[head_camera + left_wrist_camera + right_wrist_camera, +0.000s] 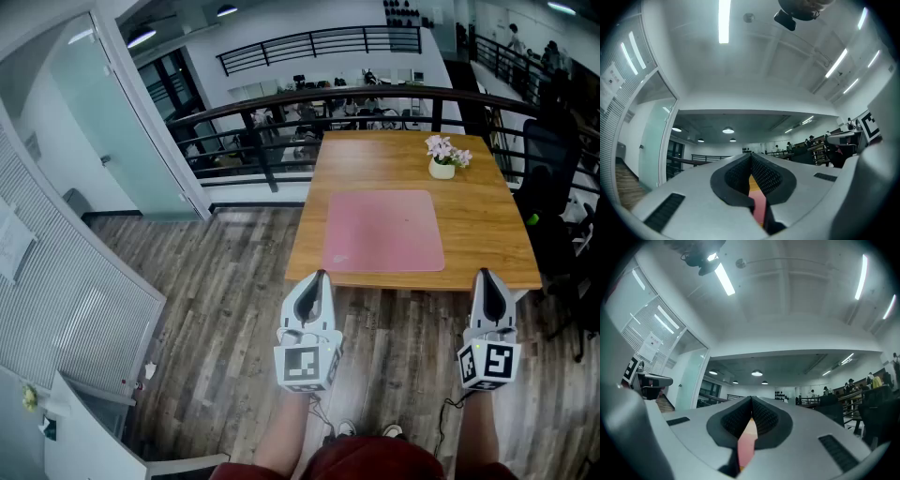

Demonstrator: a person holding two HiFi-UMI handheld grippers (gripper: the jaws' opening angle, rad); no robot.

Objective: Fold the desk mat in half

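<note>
**Both tongs closed at the near edge, mat not yet touched**

The pink desk mat lies flat and unfolded on the near half of the wooden tabletop. Its near edge runs just inside the tabletop's near edge. A small flower pot stands toward the far right, just beyond the mat's far right corner and apart from it. A fold kept within the mat's own outline therefore looks unlikely to disturb it.

The person stands at the near side with both tools held out over the wooden floor, their tips reaching about the tabletop's near edge. The left tongs line up roughly with the mat's near left corner. The right tongs sit further right than the mat's near right corner, closer to the tabletop's own corner.

Each pair is pressed together with nothing between the pads. Through the slit below the pads only a sliver of pink mat shows, lying ahead.

The folding has not begun, by my reading. The spread stance suggests both near corners are to be taken at once, so the mat lifts evenly. For that, the tongs must first open and the right pair must come left. Getting a pad under so thin a sheet looks like the awkward part.
</note>
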